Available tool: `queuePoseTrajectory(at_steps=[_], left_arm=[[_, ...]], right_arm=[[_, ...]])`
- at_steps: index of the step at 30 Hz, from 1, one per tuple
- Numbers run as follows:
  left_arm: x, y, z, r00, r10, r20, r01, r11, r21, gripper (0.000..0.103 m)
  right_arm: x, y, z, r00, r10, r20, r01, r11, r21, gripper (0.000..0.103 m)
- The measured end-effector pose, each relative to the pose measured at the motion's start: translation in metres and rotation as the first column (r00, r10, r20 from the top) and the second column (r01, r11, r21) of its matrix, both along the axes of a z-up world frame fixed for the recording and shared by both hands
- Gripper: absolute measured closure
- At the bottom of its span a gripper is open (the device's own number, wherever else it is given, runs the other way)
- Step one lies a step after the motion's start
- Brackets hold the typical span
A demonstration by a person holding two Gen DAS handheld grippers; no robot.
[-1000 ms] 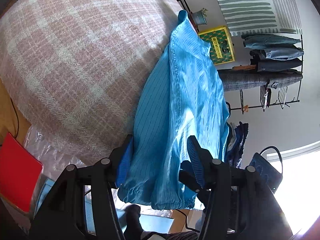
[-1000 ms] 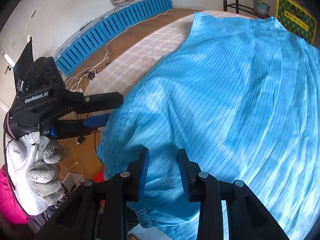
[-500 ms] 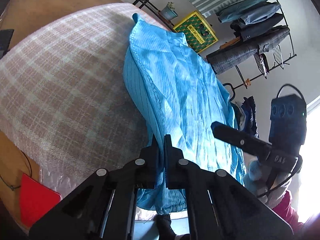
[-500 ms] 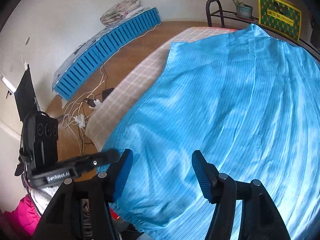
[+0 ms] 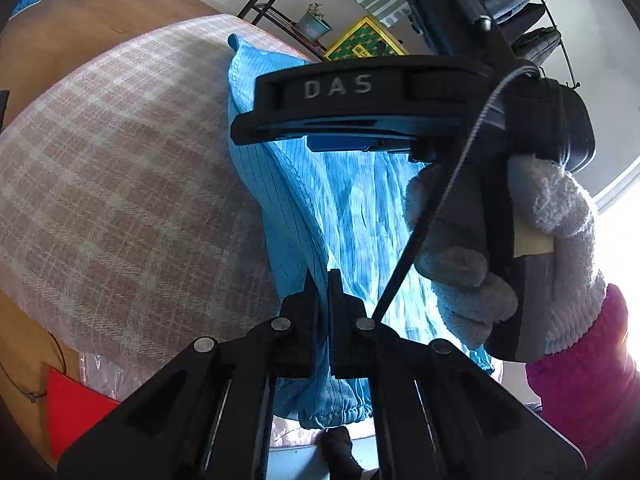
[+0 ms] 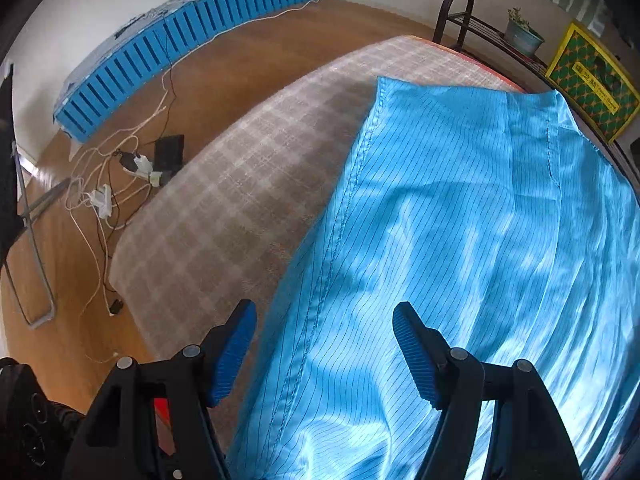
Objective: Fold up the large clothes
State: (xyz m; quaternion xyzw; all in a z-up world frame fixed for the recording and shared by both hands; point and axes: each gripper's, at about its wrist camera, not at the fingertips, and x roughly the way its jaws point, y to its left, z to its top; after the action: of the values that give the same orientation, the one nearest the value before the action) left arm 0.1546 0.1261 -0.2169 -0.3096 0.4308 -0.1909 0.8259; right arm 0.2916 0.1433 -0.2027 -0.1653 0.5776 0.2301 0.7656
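Observation:
A large bright blue pinstriped garment [image 6: 460, 220] lies on a surface covered by a pink plaid blanket [image 6: 240, 184]. In the left wrist view the garment [image 5: 340, 208] runs away from me and its elastic hem hangs over the near edge. My left gripper [image 5: 323, 280] is shut on a fold of the garment near that hem. My right gripper [image 6: 324, 340] is open and empty, its blue pads above the garment's left seam. In the left wrist view the right gripper's body, marked DAS [image 5: 360, 104], is held by a gloved hand [image 5: 500, 248] above the garment.
Wooden floor with tangled white cables and power strips [image 6: 116, 184] lies left of the blanket. A blue slatted mat [image 6: 192, 40] lies by the far wall. A black rack with a potted plant [image 6: 520, 36] and a yellow box [image 6: 592, 92] stands behind. A red object [image 5: 76, 404] lies low left.
My left gripper went from open to shut on the garment's fold. My right gripper opened wide and moved over the garment, close in front of the left camera.

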Motion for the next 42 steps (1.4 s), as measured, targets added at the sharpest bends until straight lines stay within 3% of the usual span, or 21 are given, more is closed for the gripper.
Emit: queuePoseTrajectory(at_steps=[3,7,9,11,16,21,24,27,29,31,33,35,36,38,42], left_arm=[[0.001,0.000,-0.002,1.000,0.002,-0.009,-0.002,1.000,-0.007,0.103],[0.006,-0.004,-0.002,1.000,-0.004,-0.012,0.004,1.000,0.004,0.103],[0.007,-0.007,-0.001,1.000,-0.006,-0.015,0.006,1.000,0.011,0.103],[0.008,-0.009,0.000,1.000,-0.008,-0.015,0.008,1.000,0.016,0.103],[0.010,-0.023,0.012,1.000,-0.023,0.010,0.022,0.998,0.060,0.103],[0.011,-0.049,0.030,0.996,-0.068,0.054,0.059,0.987,0.151,0.103],[0.013,-0.067,0.039,0.992,-0.102,0.075,0.087,0.978,0.188,0.103],[0.014,-0.086,0.047,0.984,-0.149,0.101,0.125,0.969,0.214,0.103],[0.012,-0.100,0.050,0.976,-0.191,0.108,0.164,0.962,0.219,0.103],[0.010,-0.109,0.053,0.969,-0.220,0.115,0.189,0.954,0.233,0.103],[0.006,-0.115,0.056,0.962,-0.241,0.125,0.206,0.948,0.244,0.103],[0.005,-0.116,0.057,0.959,-0.253,0.126,0.219,0.946,0.238,0.103],[0.006,-0.115,0.056,0.960,-0.253,0.122,0.220,0.947,0.232,0.103],[0.008,-0.112,0.054,0.964,-0.242,0.112,0.212,0.951,0.226,0.103],[0.016,-0.093,0.049,0.980,-0.177,0.086,0.160,0.971,0.177,0.103]], right_arm=[[0.003,0.005,-0.011,0.999,0.032,0.019,-0.030,0.996,-0.084,0.034],[0.007,0.000,-0.022,0.999,0.038,0.000,-0.038,0.993,-0.112,0.072],[0.006,-0.003,-0.023,0.999,0.038,0.015,-0.037,0.994,-0.105,0.080],[0.005,-0.007,-0.021,0.999,0.038,0.025,-0.036,0.996,-0.077,0.095],[0.006,-0.033,-0.009,0.999,-0.038,0.025,0.036,0.997,0.071,0.102],[0.012,-0.078,0.006,0.989,-0.147,-0.003,0.143,0.955,0.261,0.103],[0.015,-0.114,0.014,0.976,-0.214,-0.029,0.210,0.906,0.368,0.103],[0.015,-0.158,0.021,0.954,-0.293,-0.067,0.288,0.825,0.486,0.103],[0.013,-0.194,0.019,0.927,-0.357,-0.112,0.354,0.740,0.572,0.103],[0.010,-0.235,0.009,0.882,-0.435,-0.183,0.443,0.631,0.637,0.103],[0.006,-0.272,-0.006,0.827,-0.501,-0.255,0.526,0.527,0.668,0.103],[0.000,-0.301,-0.023,0.778,-0.550,-0.305,0.585,0.457,0.670,0.103],[-0.004,-0.312,-0.031,0.758,-0.567,-0.324,0.609,0.434,0.664,0.103],[-0.009,-0.325,-0.043,0.737,-0.581,-0.346,0.636,0.423,0.645,0.103],[-0.014,-0.324,-0.056,0.746,-0.552,-0.372,0.640,0.442,0.628,0.103]])
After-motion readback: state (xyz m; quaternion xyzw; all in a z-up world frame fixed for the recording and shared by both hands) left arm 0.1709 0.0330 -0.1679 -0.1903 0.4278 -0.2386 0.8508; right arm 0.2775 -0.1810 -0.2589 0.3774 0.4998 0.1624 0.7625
